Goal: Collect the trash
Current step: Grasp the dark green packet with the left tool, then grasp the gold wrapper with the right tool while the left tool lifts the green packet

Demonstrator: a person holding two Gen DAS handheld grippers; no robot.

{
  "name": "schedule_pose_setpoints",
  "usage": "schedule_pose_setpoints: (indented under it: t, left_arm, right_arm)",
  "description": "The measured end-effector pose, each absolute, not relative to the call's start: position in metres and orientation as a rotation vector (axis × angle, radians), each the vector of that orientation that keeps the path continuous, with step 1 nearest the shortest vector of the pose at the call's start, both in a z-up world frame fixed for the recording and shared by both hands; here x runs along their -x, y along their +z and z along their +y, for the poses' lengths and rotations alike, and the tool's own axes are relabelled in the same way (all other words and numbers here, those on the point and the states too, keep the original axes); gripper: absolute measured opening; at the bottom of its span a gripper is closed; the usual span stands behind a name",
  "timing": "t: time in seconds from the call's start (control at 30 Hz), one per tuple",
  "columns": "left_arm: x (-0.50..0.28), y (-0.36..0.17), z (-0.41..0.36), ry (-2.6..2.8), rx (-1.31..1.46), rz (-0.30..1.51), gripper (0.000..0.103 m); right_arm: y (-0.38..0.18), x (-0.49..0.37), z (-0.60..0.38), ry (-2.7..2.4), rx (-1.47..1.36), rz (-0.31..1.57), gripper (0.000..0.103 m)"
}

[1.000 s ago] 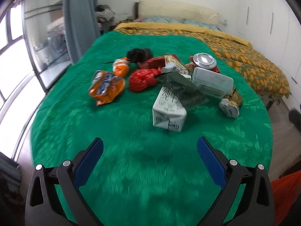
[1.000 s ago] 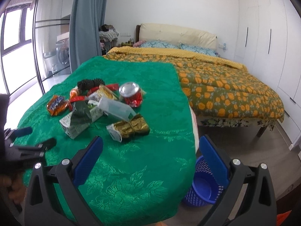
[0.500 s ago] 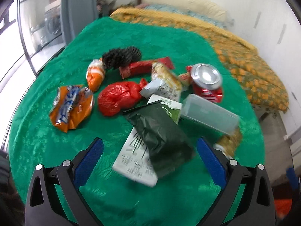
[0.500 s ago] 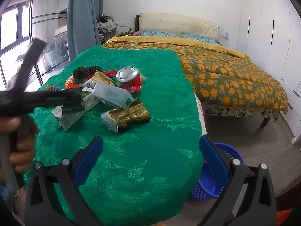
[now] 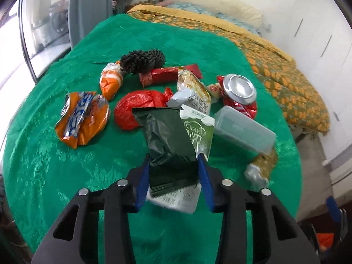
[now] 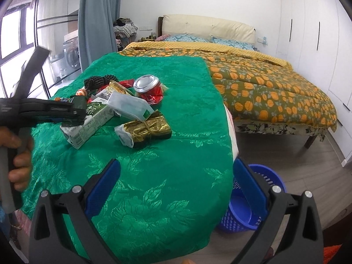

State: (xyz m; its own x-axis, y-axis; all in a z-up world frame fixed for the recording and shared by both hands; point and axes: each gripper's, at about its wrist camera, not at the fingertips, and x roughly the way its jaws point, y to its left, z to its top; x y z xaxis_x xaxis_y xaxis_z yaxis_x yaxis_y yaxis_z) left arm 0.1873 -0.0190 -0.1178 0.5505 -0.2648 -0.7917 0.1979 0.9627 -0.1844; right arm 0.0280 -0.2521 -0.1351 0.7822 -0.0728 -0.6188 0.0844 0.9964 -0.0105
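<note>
Closing, the left gripper (image 5: 173,176) has its blue jaws on the dark green bag (image 5: 169,140) atop the milk carton (image 6: 88,121), print unreadable; orange wrapper (image 5: 82,116), red can (image 5: 238,94) on the green floral cloth (image 6: 165,176); right gripper (image 6: 176,187) jaws apart, empty; blue basket (image 6: 253,215) on the floor; bed (image 6: 264,83) behind.

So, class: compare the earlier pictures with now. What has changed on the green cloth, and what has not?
The left tool moved forward to the pile; its jaws are closing around the dark green bag and the carton beneath it. The right tool stays open and empty. The other trash and blue basket lie unchanged.
</note>
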Motion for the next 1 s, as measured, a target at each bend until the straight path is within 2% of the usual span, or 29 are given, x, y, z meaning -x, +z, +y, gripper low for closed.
schedule_pose_setpoints:
  t: [0.3, 0.53, 0.57, 0.6, 0.63, 0.7, 0.77, 0.9, 1.0]
  left_arm:
    - [-0.125, -0.128, 0.051, -0.351, 0.034, 1.027, 0.038]
    - [-0.122, -0.152, 0.040, -0.361, 0.036, 1.024, 0.044]
    - [-0.123, -0.152, 0.040, -0.358, 0.038, 1.019, 0.048]
    - [-0.123, -0.152, 0.040, -0.361, 0.044, 1.015, 0.053]
    - [-0.124, -0.152, 0.040, -0.365, 0.053, 1.014, 0.057]
    - [-0.124, -0.153, 0.042, -0.356, 0.054, 1.008, 0.077]
    - [-0.121, -0.153, 0.045, -0.336, 0.044, 0.999, 0.090]
    - [-0.119, -0.157, 0.048, -0.323, 0.027, 0.990, 0.098]
    - [-0.120, -0.159, 0.043, -0.293, -0.006, 0.987, 0.098]
  right_arm:
    - [-0.150, -0.070, -0.263, 0.037, -0.266, 0.772, 0.098]
    - [-0.170, -0.148, -0.230, 0.065, -0.357, 0.878, 0.098]
    - [-0.174, -0.153, -0.229, 0.046, -0.339, 0.889, 0.096]
    - [-0.176, -0.155, -0.230, 0.034, -0.330, 0.895, 0.080]
    - [-0.176, -0.154, -0.232, 0.029, -0.325, 0.901, 0.070]
    - [-0.177, -0.148, -0.239, 0.048, -0.294, 0.915, 0.060]
    - [-0.175, -0.137, -0.244, 0.089, -0.249, 0.930, 0.058]
    - [-0.173, -0.114, -0.258, 0.153, -0.147, 0.971, 0.058]
    - [-0.173, -0.104, -0.272, 0.152, -0.110, 0.990, 0.059]
